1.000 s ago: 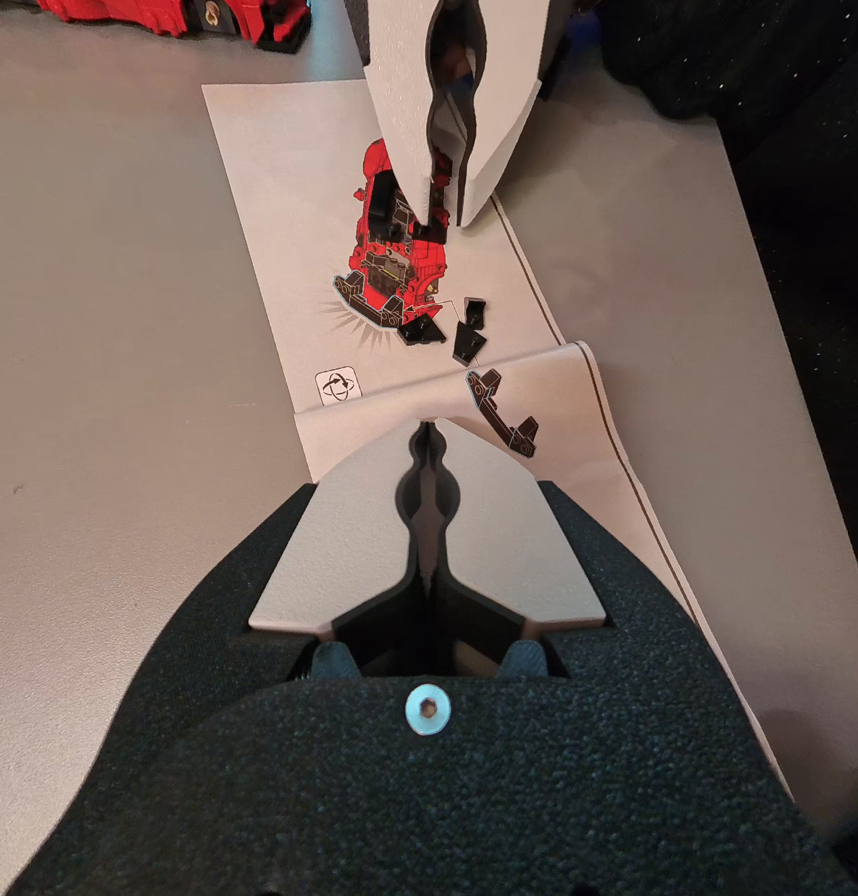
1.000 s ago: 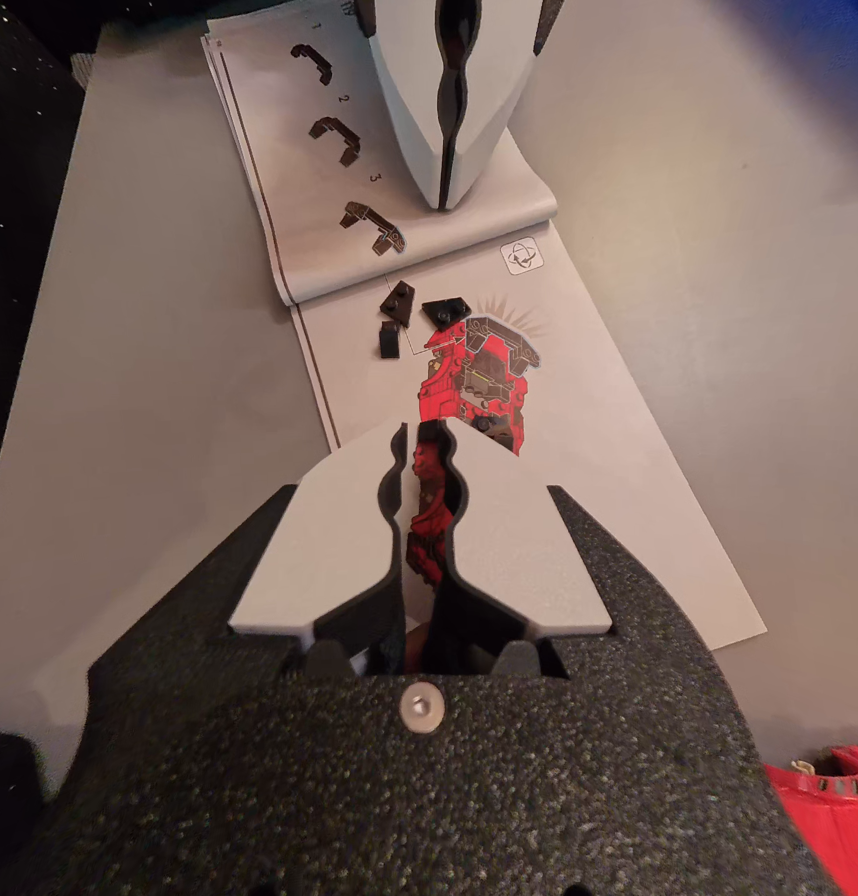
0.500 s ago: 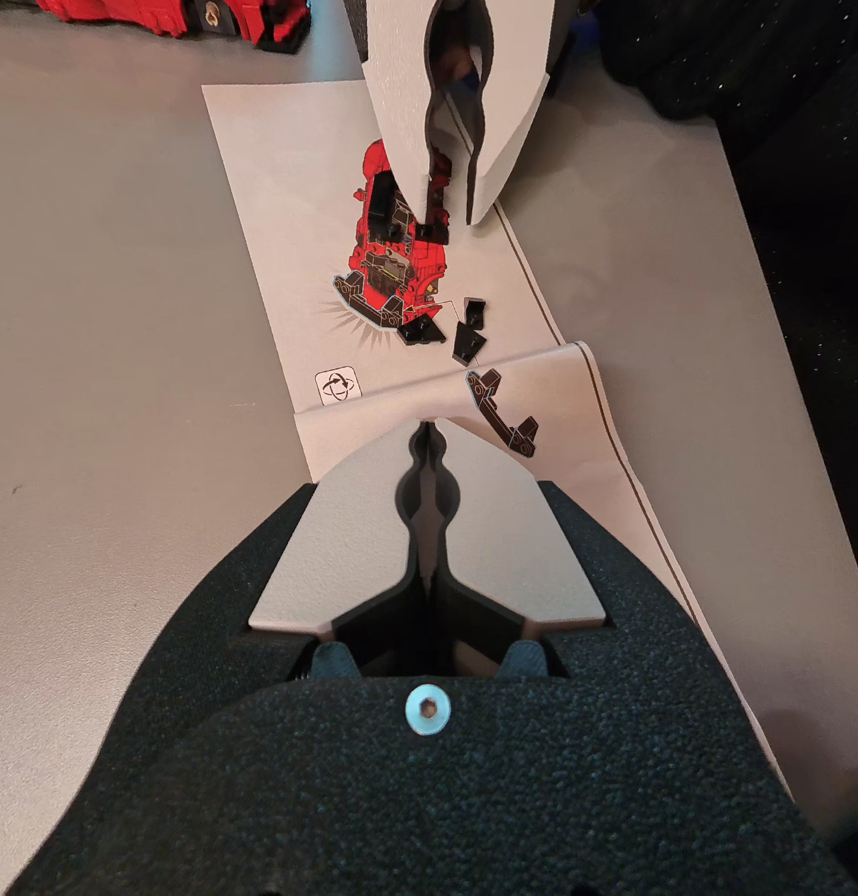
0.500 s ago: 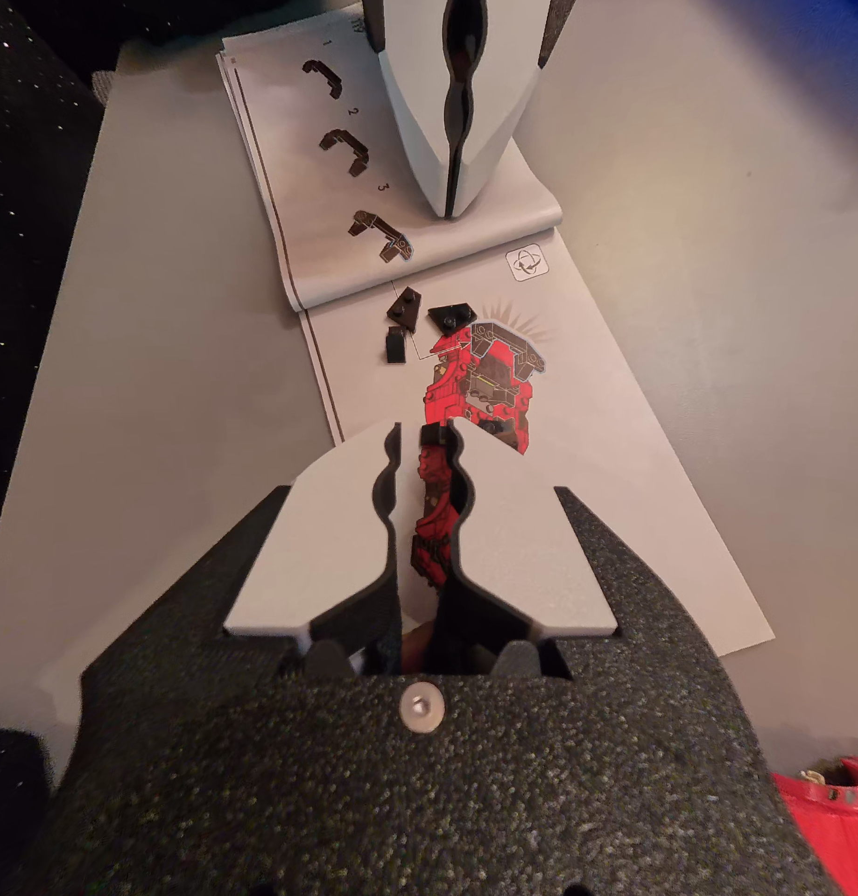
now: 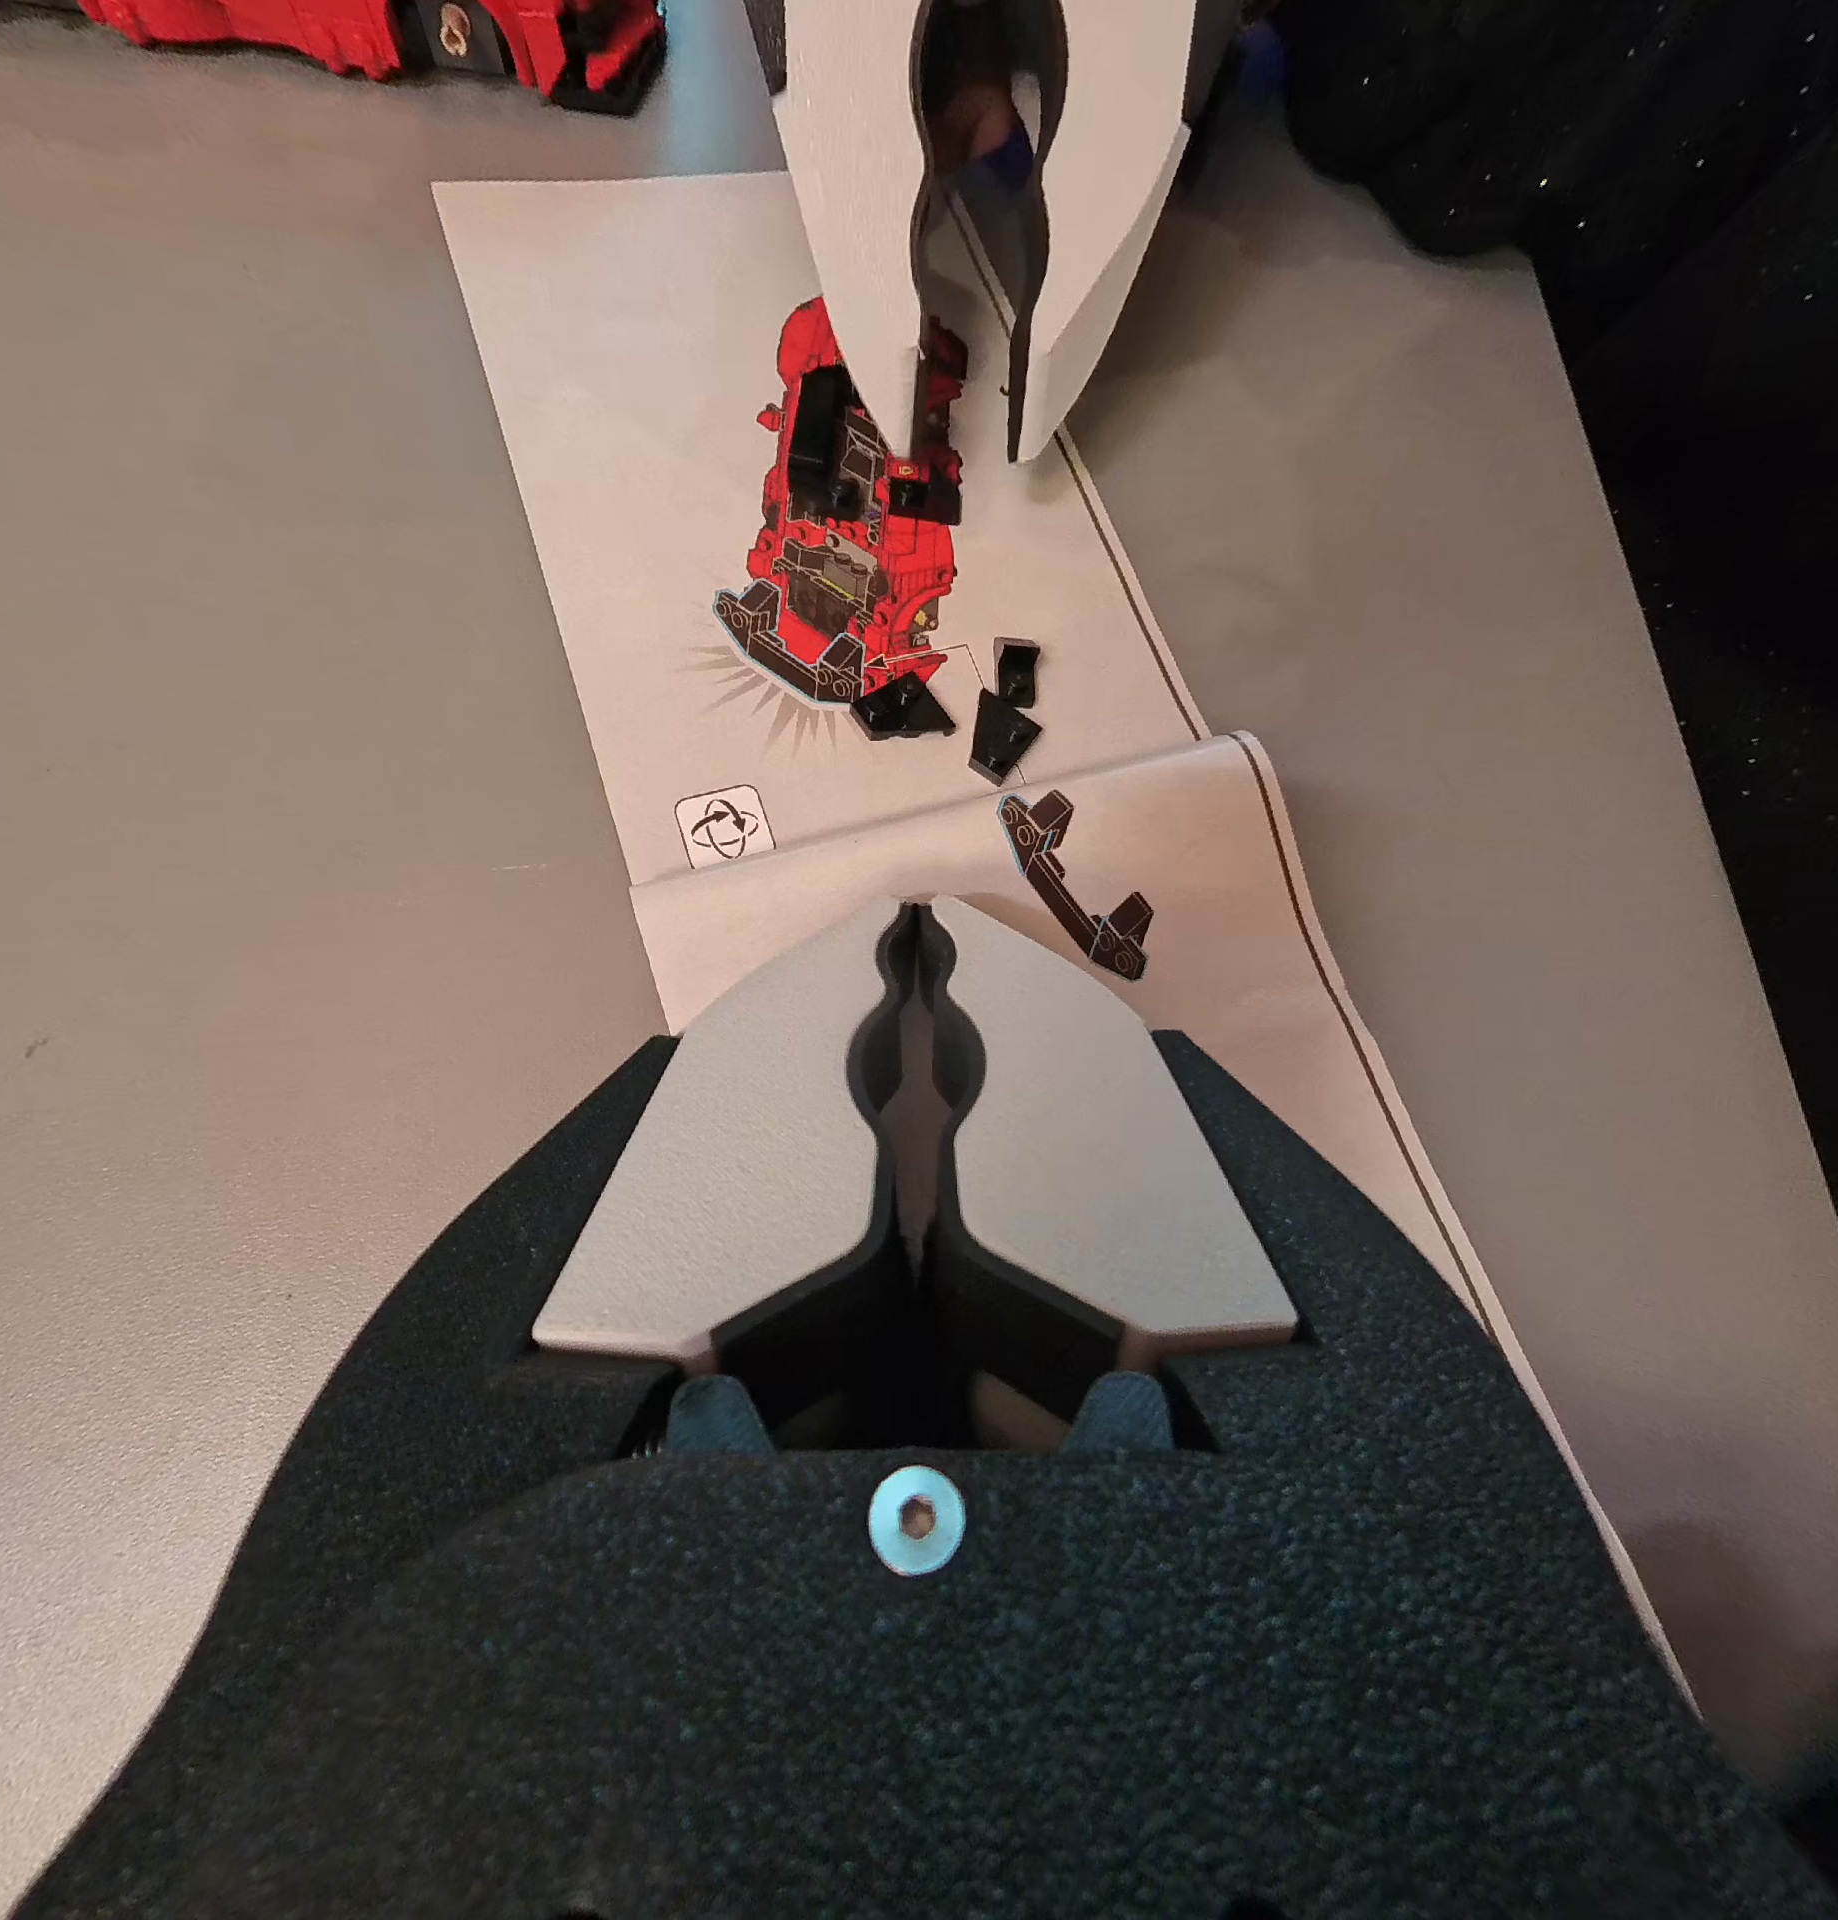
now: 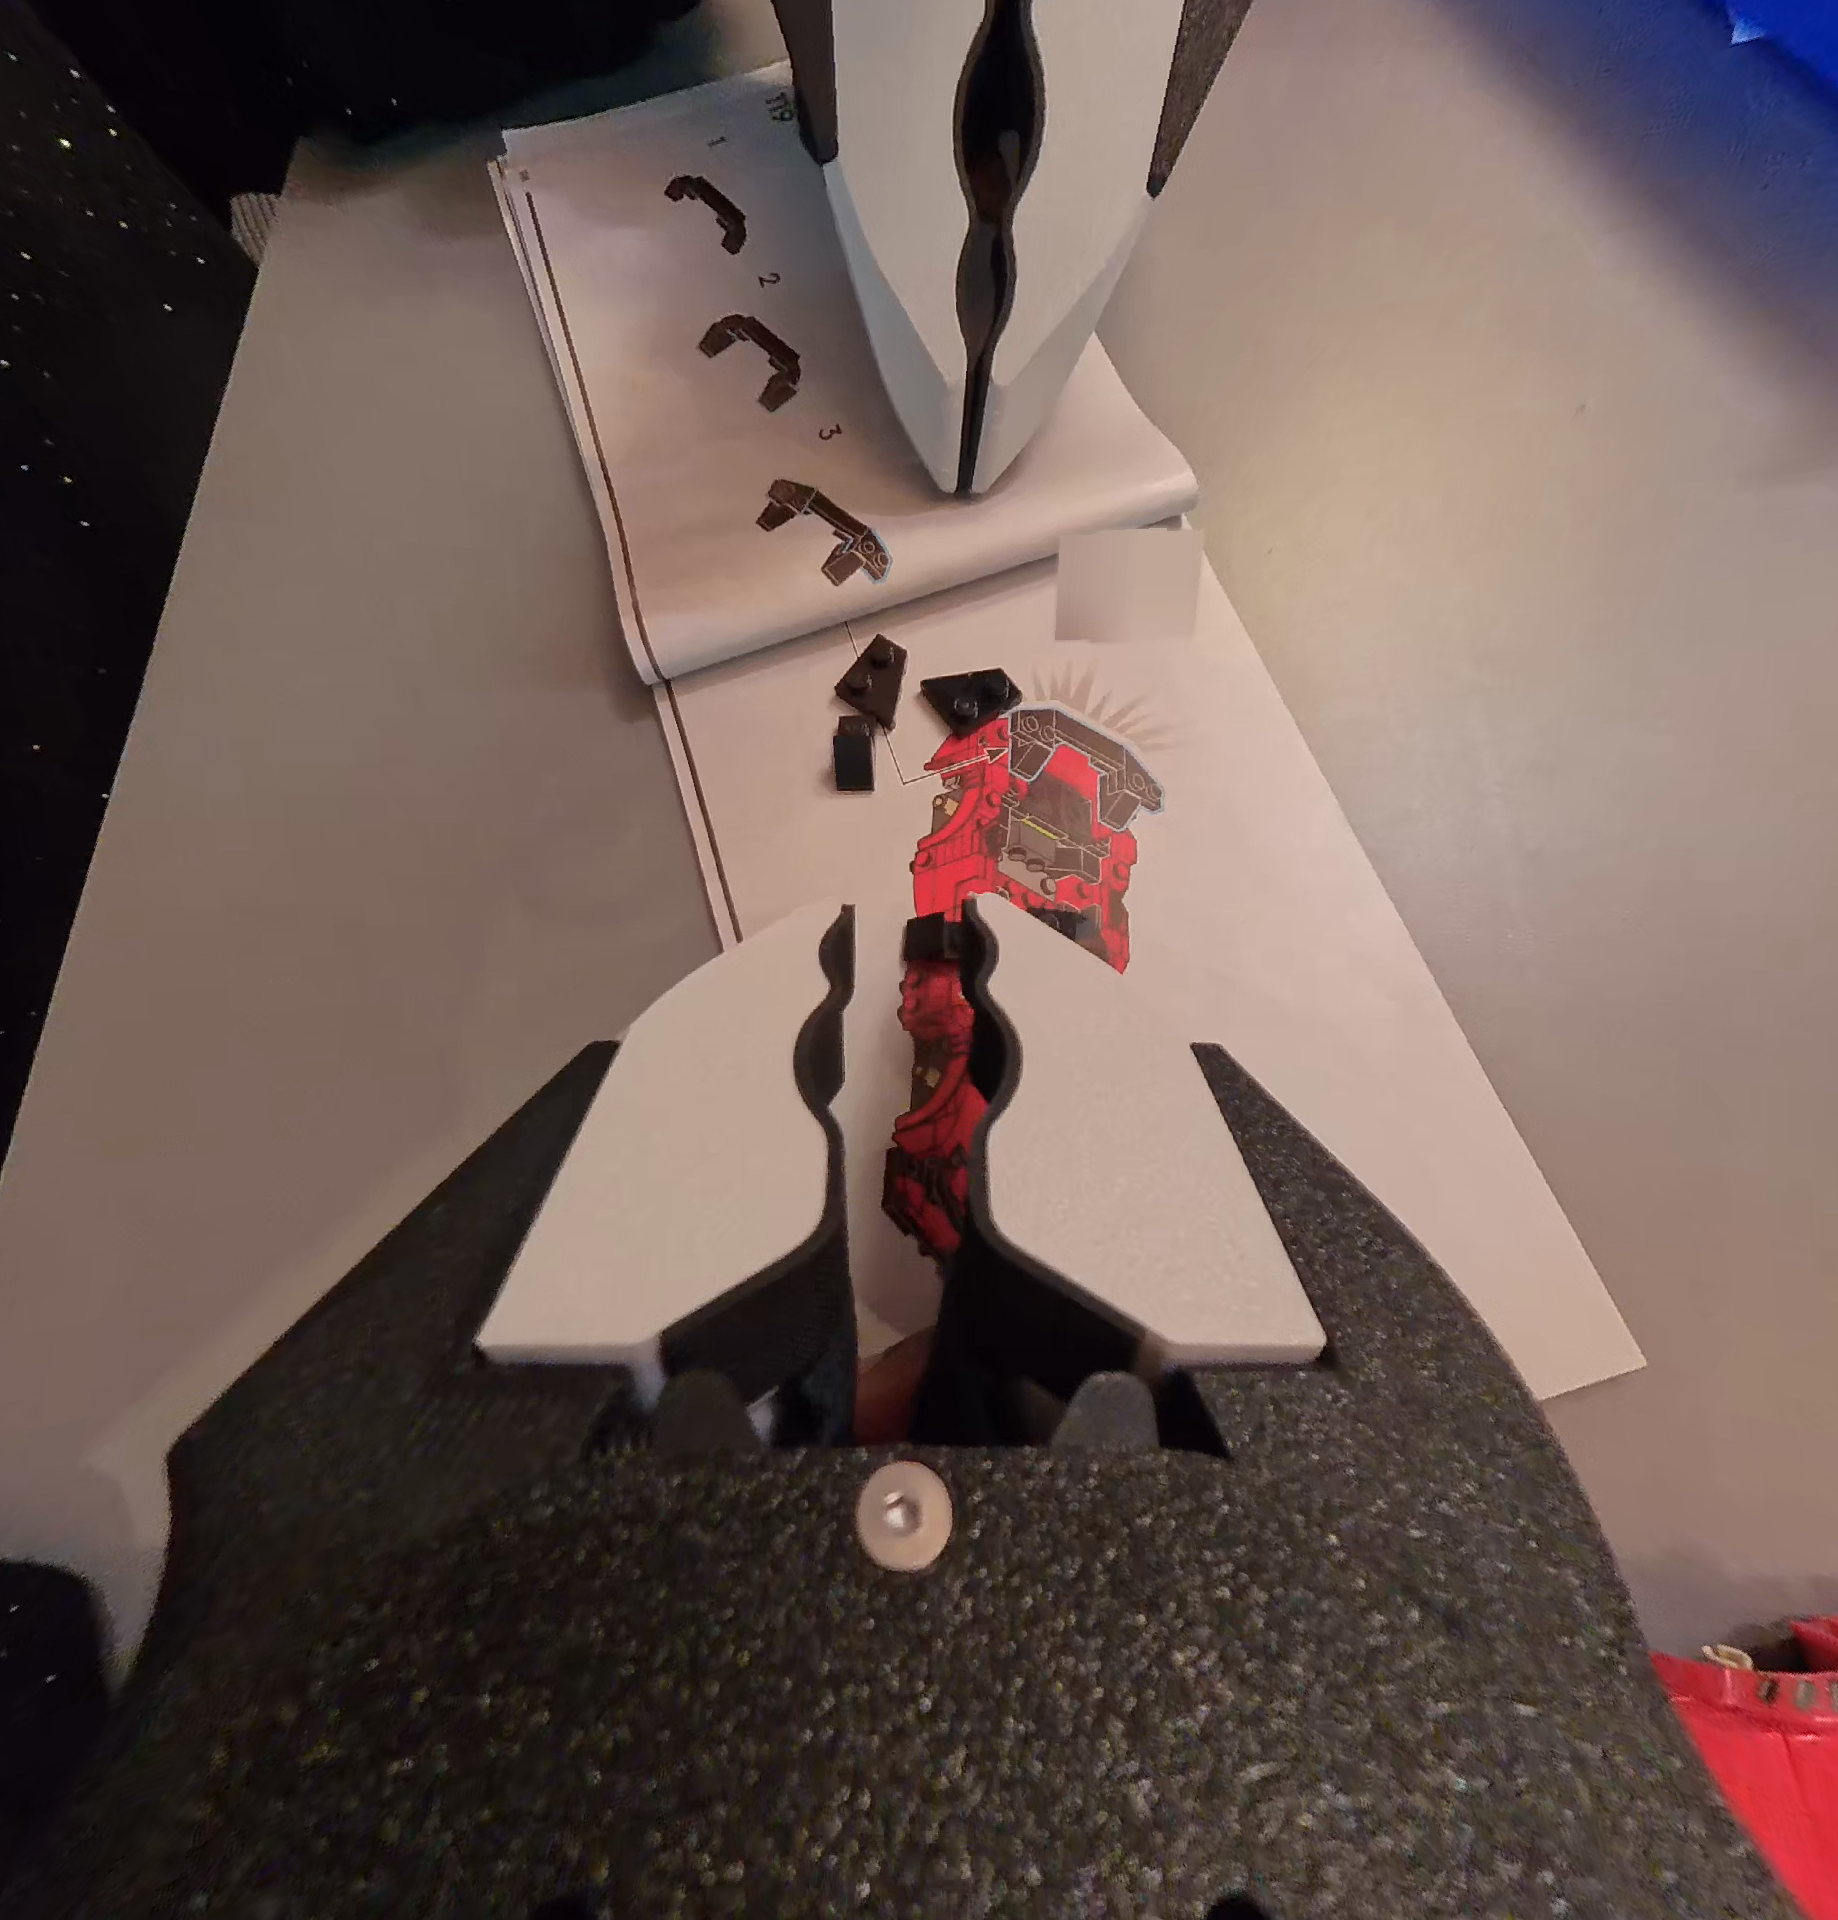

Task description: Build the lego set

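Right tool (image 6: 904, 914) gaped over small black plate (image 6: 930, 940); left tool (image 5: 915, 914) closed, empty, pinning booklet (image 5: 1206, 831). Plate could skid if nudged.

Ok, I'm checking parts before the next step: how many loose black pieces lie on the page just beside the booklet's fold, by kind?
Black wedge plates: 2
Small black slope brick: 1
Total: 3
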